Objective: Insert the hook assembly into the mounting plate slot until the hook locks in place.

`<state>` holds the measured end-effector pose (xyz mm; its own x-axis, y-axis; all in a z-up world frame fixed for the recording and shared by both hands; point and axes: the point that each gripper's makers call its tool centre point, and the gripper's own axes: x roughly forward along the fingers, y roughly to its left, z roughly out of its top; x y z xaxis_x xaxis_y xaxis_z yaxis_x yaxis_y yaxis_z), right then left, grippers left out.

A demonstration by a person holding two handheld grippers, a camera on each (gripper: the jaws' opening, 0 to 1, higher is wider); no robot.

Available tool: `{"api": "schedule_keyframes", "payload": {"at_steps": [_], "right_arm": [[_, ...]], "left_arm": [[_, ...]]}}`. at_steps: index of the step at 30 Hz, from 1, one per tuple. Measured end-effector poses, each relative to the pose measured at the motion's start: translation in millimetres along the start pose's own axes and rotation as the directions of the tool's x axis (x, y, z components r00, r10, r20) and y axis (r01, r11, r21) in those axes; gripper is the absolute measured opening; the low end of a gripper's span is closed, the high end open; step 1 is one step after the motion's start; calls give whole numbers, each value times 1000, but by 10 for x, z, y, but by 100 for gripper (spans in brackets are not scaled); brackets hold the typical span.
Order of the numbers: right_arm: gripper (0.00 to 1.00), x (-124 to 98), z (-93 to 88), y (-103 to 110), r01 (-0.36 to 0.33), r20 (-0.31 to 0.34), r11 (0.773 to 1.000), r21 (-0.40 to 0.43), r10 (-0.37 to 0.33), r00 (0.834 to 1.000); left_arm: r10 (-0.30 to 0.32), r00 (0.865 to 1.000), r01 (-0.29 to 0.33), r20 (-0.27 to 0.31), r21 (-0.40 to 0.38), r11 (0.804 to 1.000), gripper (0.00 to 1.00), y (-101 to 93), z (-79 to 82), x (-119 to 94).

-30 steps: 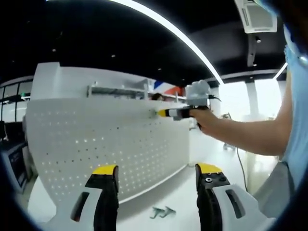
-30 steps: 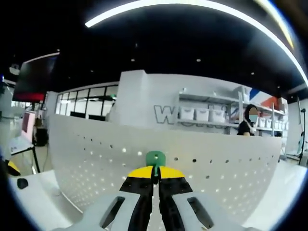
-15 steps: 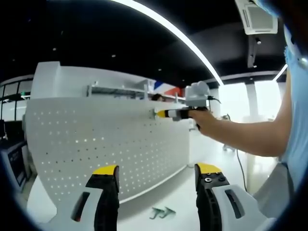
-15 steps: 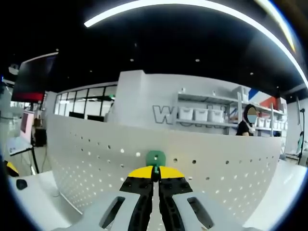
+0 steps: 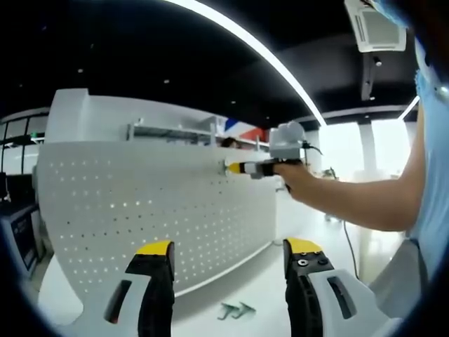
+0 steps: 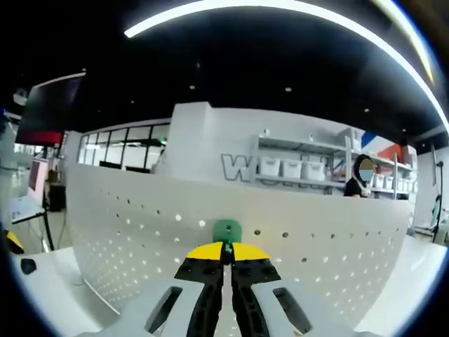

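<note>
While the right gripper (image 6: pixel 226 254) clamps its jaws on the green hook (image 6: pixel 226 229), it presses the hook against the upper part of the white perforated mounting plate (image 6: pixel 337 246). Left gripper (image 5: pixel 228 251) hangs released, jaws wide apart, low in front of the plate, over the white table (image 5: pixel 266 281). Spare metal hooks (image 5: pixel 235 309) lie on the table between its jaws. Person's forearm (image 5: pixel 351 203) reaches in from the right.

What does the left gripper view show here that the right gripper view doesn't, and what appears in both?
Left gripper view: the left tool open, small grey metal hooks lying on the white table, and the person's forearm holding the right tool against the board.
Right gripper view: the green plastic hook piece, pinched between closed jaws.
Both: the white perforated mounting board.
</note>
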<state>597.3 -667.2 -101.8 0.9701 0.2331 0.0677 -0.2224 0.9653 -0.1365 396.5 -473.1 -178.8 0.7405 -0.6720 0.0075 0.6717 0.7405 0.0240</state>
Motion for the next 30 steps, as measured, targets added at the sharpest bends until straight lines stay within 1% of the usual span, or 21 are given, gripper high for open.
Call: {"api": "schedule_keyframes", "payload": {"at_steps": [5,9,13,16,18,19,21,23,27,30], "right_arm": [[1,9,8,10,9,0,999,-35,-9,1000],[1,17,11,14,21,-9,996,-89,-22,1000],[1,25,5,21,39,-25,982,-182,-45,999],[1,32,-2,31,47,-35,975,-215,-56,998],[1,36,-24,38,52,-48,967,-249,-66,997],[1,38,-25,39,58,-46,956,-288,-74,996],[2,39,-29,42,57,-45,956,-289,-74,996],[2,35,-26,29,54,-47,961,-273,-70,996],[2,43,-38,25,53,-49,959,-278,-69,996],[2,39,-36,23,50,-48,964,-263,-65,997]], "left_arm": [[1,1000,-1,-3,-2,1000,64,3,-10,-1],[2,1000,-2,-1,-2,1000,64,4,-4,1],[4,1000,-4,-1,-5,1000,64,7,-10,-1],[5,1000,-5,0,-7,1000,64,7,-12,-3],[6,1000,-6,0,-6,1000,64,7,-12,-5],[6,1000,-6,1,-7,1000,64,6,-11,-7],[7,1000,-7,2,-7,1000,63,8,-8,-9],[8,1000,-8,2,-8,1000,63,14,-11,-13],[11,1000,-11,3,-9,1000,63,20,-12,-17],[12,1000,-12,5,-10,1000,63,19,-6,-17]]}}
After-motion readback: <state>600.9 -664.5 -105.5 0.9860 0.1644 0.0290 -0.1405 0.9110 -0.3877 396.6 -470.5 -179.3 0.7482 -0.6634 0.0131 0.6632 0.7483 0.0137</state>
